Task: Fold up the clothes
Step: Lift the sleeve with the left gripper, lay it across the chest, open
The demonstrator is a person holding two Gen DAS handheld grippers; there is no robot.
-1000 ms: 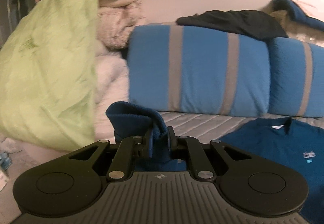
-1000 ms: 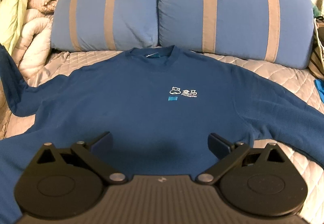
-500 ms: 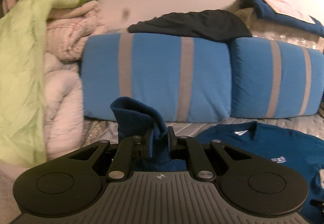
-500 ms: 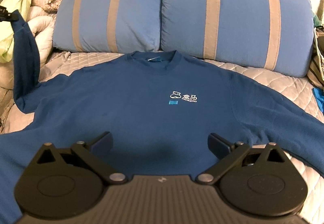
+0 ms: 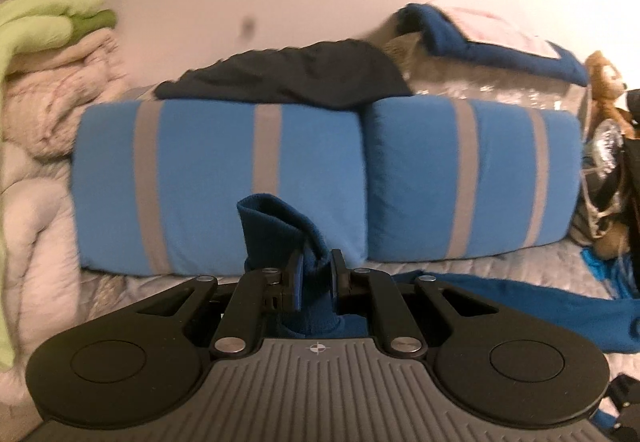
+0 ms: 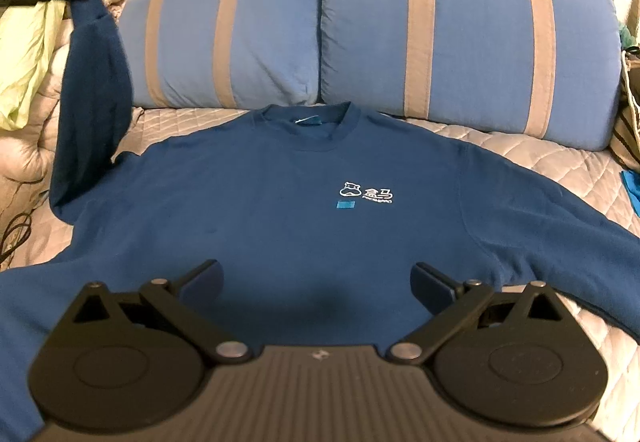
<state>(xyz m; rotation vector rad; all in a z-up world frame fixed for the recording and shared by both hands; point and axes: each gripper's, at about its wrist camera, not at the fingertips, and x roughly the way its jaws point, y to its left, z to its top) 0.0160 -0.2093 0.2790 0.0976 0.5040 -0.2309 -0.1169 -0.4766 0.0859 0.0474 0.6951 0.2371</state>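
Blue sweatshirt (image 6: pixel 280 210) spread face-up on quilted bed (image 6: pixel 540 158), collar toward striped pillows (image 6: pixel 472 38) at head edge.

Step in hand, as judged: sleeve fold. Sleeve cuff (image 5: pixel 280 226) pinched in left gripper (image 5: pixel 315 274), sleeve lifted clear of bed.

Right gripper (image 6: pixel 316 282) spread wide, nothing between jaws, held over hem.

Next move: cuff to be carried across chest, laid flat, released.

Pinch detail shown only by left wrist view; whole garment and raised sleeve (image 6: pixel 92 102) shown only by right wrist view.
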